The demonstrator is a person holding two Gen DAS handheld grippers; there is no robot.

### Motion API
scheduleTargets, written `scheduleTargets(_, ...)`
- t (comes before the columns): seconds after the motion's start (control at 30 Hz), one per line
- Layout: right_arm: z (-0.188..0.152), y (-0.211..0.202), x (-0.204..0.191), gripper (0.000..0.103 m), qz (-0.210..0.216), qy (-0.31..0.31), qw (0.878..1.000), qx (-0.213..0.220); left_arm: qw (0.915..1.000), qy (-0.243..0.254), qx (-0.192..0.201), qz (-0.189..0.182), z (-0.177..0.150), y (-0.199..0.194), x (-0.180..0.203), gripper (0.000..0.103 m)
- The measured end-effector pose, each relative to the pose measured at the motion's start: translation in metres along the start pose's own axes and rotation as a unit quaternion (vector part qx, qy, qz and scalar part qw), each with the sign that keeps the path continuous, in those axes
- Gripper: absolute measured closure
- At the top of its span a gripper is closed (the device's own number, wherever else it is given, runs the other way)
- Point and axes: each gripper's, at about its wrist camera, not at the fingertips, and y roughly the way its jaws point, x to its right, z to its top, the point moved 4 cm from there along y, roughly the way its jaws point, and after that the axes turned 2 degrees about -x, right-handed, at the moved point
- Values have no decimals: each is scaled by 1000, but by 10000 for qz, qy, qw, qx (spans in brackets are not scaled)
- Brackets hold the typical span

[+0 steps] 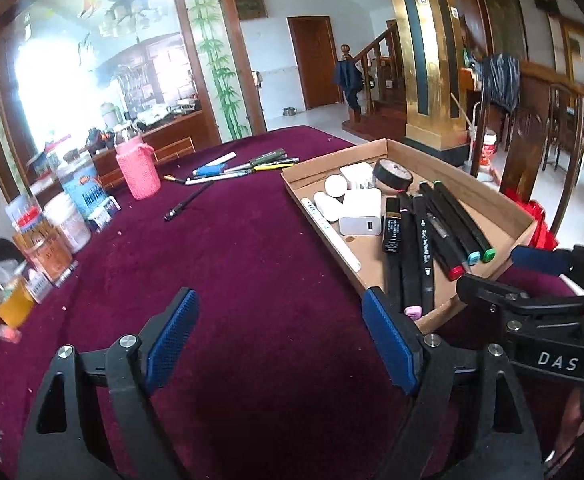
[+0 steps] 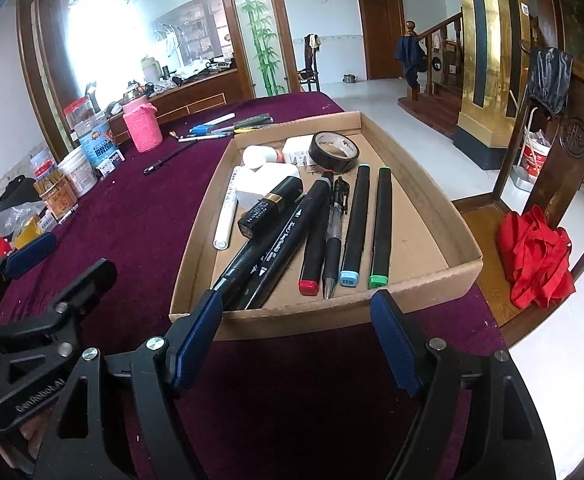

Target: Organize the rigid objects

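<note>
A shallow cardboard tray (image 1: 488, 196) (image 2: 432, 200) sits on the maroon tablecloth (image 1: 252, 248). It holds several black markers (image 2: 356, 220), a lipstick tube (image 2: 268, 208), a white charger (image 1: 362, 212), a black tape roll (image 2: 334, 152) and a white pen (image 2: 228, 210). A loose black pen (image 1: 188, 202) and a cluster of pens (image 1: 244, 166) lie farther back on the cloth. My left gripper (image 1: 280, 336) is open and empty, left of the tray. My right gripper (image 2: 296, 340) is open and empty, just before the tray's near wall.
A pink knitted jar (image 1: 138, 170) stands at the back left. Jars, tins and boxes (image 1: 64, 220) line the table's left edge. A wooden chair with red cloth (image 2: 540, 252) stands right of the table. The right gripper also shows in the left wrist view (image 1: 540, 280).
</note>
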Motion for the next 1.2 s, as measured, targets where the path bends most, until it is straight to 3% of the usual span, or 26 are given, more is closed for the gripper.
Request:
scheduleTargets(0.23,2,-11,4,30,-91,88,9998,159,9999,94,78,-23,3,-3,1,19)
scheduleTargets(0.73,2,-17,17,28,-803,344,9937,703,9996,37,8,-297,1,5,-2,19)
scheduleTargets(1.2,7,-16,13,28,-787,338,9924,879,9996,35,-66,-264,-1,8,-3,19)
